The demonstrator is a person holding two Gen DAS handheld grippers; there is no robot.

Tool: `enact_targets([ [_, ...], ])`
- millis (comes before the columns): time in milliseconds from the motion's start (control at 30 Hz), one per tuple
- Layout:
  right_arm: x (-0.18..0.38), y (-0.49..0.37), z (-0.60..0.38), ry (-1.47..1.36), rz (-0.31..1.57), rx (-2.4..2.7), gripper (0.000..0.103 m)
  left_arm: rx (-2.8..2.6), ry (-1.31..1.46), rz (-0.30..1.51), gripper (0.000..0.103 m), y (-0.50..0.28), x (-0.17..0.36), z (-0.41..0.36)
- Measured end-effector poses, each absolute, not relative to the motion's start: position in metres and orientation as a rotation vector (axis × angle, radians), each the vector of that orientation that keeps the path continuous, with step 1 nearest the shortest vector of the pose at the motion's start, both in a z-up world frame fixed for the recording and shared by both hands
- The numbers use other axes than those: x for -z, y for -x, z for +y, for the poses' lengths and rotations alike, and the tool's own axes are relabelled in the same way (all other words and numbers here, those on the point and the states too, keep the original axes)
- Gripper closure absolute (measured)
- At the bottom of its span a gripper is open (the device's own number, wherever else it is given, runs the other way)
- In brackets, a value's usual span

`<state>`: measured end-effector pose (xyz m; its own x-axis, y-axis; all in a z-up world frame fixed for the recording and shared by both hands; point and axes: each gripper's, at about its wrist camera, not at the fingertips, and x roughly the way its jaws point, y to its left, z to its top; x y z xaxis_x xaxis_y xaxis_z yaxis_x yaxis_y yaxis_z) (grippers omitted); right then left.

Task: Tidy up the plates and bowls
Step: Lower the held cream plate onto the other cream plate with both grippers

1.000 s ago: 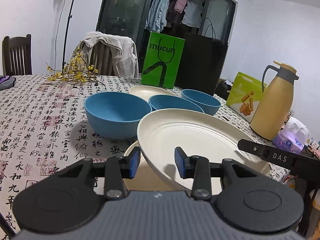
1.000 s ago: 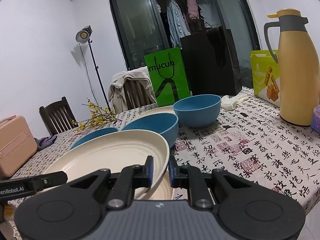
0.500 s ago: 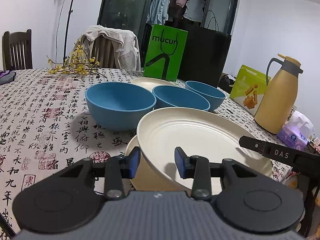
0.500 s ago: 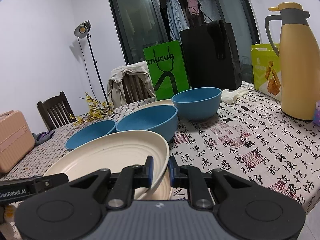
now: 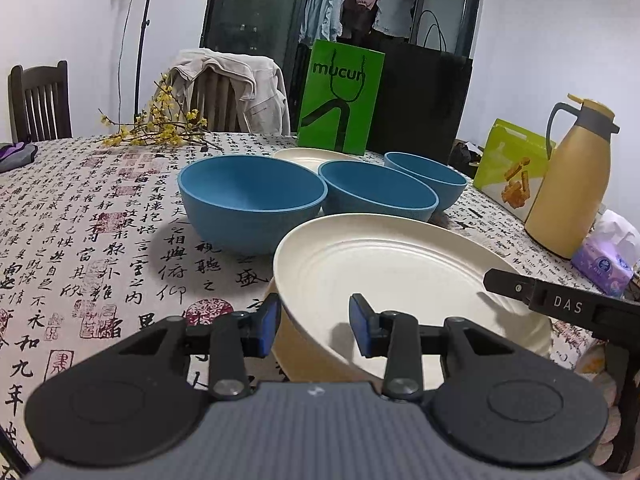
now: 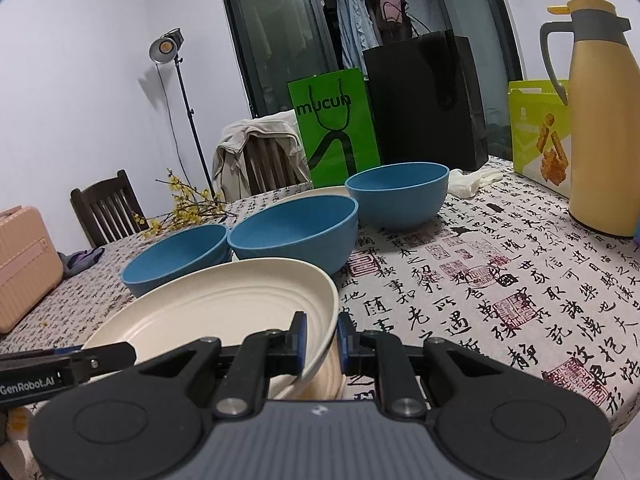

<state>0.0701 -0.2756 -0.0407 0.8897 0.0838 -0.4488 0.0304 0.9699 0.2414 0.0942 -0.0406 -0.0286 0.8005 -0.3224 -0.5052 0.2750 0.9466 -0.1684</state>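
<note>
Right wrist view: the right gripper (image 6: 322,338) is clamped on the near rim of a cream plate (image 6: 224,304), which tilts up over a second plate (image 6: 326,380). The left gripper (image 5: 314,326) straddles its opposite rim, jaws apart.

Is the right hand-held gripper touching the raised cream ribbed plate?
Touching. The right wrist view shows the right hand-held gripper with its blue pads closed on the rim of the raised cream ribbed plate, one pad on each side.

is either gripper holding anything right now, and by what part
The right gripper pinches the top cream plate by its rim. The left gripper's fingers straddle the opposite rim without pressing.
</note>
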Motion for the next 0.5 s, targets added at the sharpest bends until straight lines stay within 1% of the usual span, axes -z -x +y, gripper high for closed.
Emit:
enact_targets([
  [500, 0.048, -0.077, -0.269, -0.201, 0.487, -0.016, 0.088, 0.303, 0.057, 0.57, 0.066, -0.101, 0.04, -0.043],
])
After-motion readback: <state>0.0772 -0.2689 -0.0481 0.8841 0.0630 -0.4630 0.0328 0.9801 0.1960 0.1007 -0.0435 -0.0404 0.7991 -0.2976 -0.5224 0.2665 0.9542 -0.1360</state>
